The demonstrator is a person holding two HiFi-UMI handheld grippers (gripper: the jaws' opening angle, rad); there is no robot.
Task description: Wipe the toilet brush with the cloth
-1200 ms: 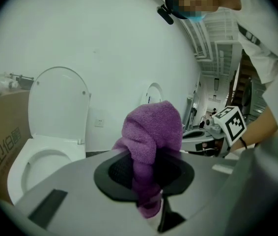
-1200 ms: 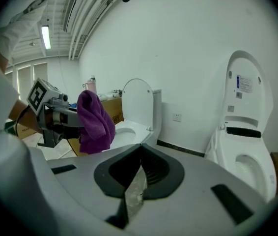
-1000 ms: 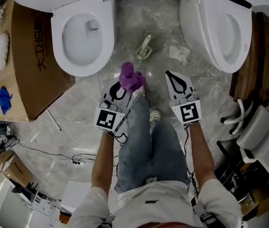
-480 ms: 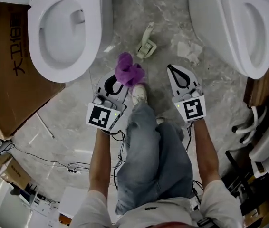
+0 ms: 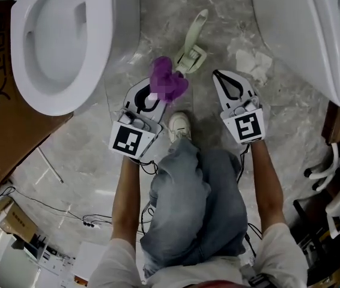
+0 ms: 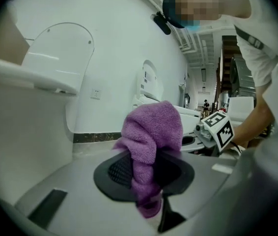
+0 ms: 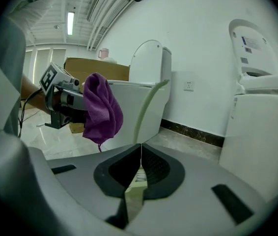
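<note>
While the left gripper [image 5: 153, 96] is pinching a crumpled purple cloth [image 5: 168, 83], the right gripper [image 5: 220, 77] is hanging closed, empty.
Just ahead between them, a pale green toilet brush [image 5: 191, 44] is lying, handle pointing away.

The right hand-held gripper [image 7: 140, 156] is seen with its jaws pressed together, nothing between them. Beyond them, a pale brush [image 7: 148, 107] is seen slanting upward before a toilet [image 7: 146, 63]. At left, a purple cloth [image 7: 101, 111] is clamped by the left hand-held gripper [image 7: 72, 103].

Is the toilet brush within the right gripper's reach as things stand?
Probably yes: the toilet brush lies on open floor just ahead of the right gripper, nothing between; its shut jaws must open first.
</note>
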